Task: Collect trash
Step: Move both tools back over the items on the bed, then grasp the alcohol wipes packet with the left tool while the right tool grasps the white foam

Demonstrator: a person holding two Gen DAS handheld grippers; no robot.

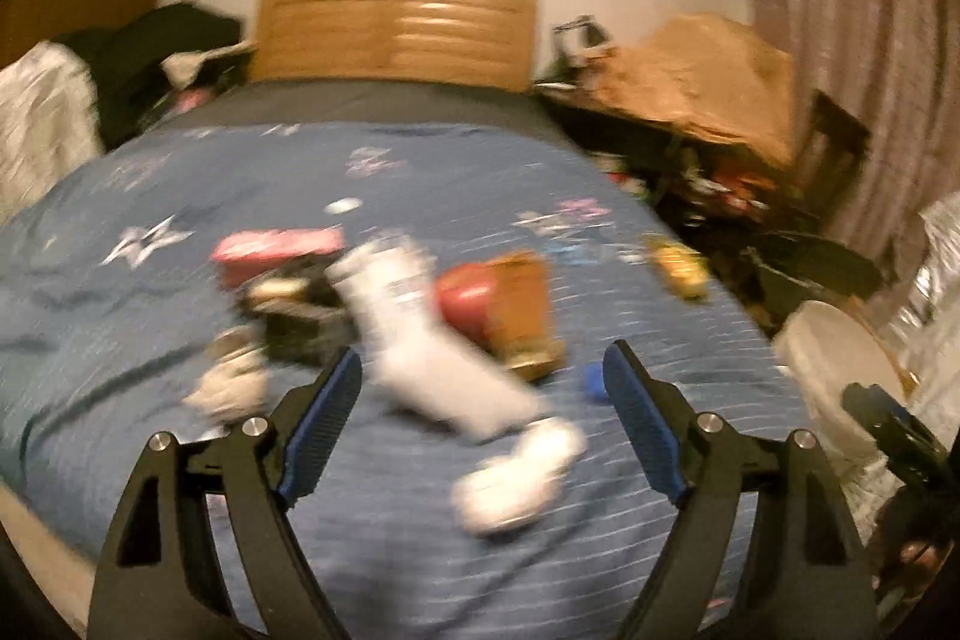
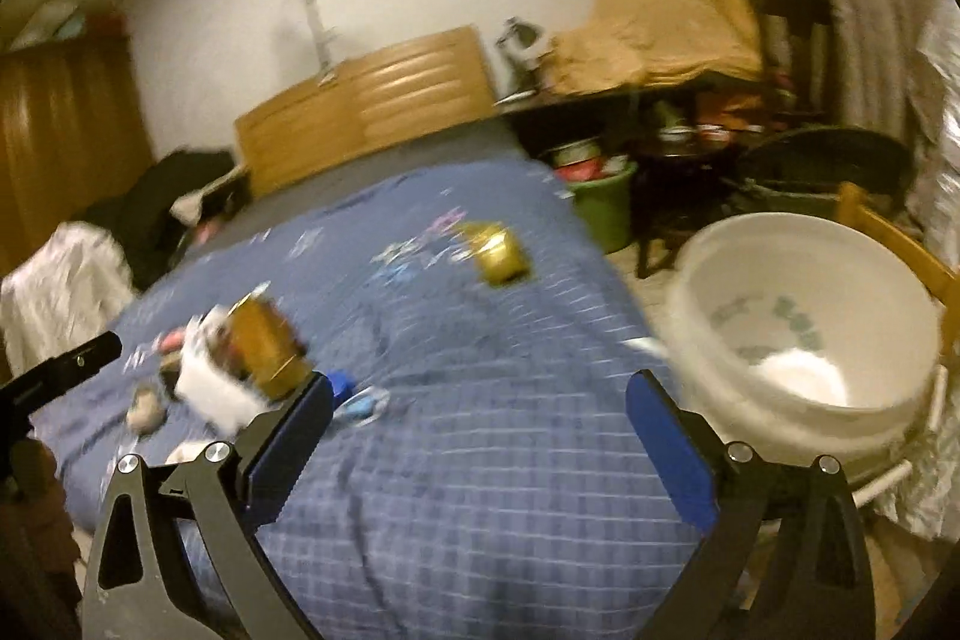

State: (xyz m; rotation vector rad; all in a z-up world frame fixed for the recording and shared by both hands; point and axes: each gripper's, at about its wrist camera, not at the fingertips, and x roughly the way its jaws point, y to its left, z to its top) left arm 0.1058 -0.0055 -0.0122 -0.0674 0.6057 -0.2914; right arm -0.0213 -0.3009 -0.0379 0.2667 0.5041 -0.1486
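Left wrist view: looks forward and downward along its own two fingers from the foot end of the bed (image 1: 180,328), toward the wooden headboard (image 1: 396,31); litter on the cover lies close beyond the fingertips.
Right wrist view: same forward, downward aim from the bed's right corner, turned so the headboard (image 2: 366,100) sits left of centre and the white bucket (image 2: 708,340) is near on the right.
Shared: blue bedcover, headboard, brown-draped table (image 1: 702,70) (image 2: 660,22), curtain, the bucket's rim (image 1: 840,340).
Cross-sight: each view catches what is probably the other gripper at its edge (image 1: 894,430) (image 2: 66,370).
Clarity: both blurred.
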